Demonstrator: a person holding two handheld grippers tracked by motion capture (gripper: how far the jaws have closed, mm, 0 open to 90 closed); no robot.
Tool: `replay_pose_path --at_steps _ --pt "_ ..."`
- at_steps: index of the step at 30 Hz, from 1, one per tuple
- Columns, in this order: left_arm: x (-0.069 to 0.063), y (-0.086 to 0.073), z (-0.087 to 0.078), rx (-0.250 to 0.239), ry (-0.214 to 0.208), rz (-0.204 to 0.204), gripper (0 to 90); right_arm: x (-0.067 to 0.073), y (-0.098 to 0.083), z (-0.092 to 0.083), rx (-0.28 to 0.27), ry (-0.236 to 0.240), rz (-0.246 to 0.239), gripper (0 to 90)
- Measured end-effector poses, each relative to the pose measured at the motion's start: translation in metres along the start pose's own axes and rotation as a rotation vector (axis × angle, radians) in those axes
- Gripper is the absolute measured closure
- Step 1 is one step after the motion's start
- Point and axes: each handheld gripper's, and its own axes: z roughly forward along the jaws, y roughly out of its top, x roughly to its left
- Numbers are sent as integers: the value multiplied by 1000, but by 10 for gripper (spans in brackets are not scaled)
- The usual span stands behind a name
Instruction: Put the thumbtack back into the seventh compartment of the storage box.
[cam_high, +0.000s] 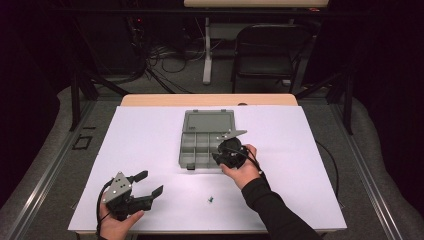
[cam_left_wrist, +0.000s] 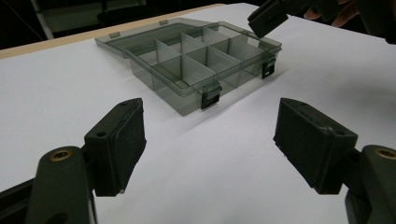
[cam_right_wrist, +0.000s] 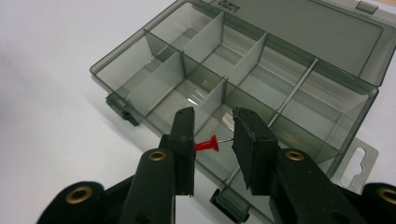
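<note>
Red pushpin (cam_right_wrist: 208, 145) clamped crosswise in the right gripper (cam_right_wrist: 214, 135): head against one pad, needle tip against the other, long axis running straight across the gap. Held low over the near compartments of the open grey organizer box (cam_right_wrist: 299, 91), lid folded back flat. From above, pin lost behind the right gripper (cam_high: 231, 150), which hovers at the box's near right corner; small dark-green bit (cam_high: 211, 199) lying on the white sheet near the front edge. Left gripper (cam_left_wrist: 210, 140) spread wide, nothing in it, low over bare sheet, aimed toward the box.
</note>
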Motion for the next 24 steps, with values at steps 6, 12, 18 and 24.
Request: replay_pose_path --at_steps 6,12,18,24 --pt "1 0 0 0 -4 -3 244 -5 2 12 -1 -16 12 694" --pt "0 0 1 -1 -5 -4 244 -10 2 18 12 -28 29 694" --pt "1 0 0 2 0 -4 244 -8 1 23 23 -35 17 694" --pt "1 0 1 1 -5 -7 244 -7 1 26 22 -36 11 694"
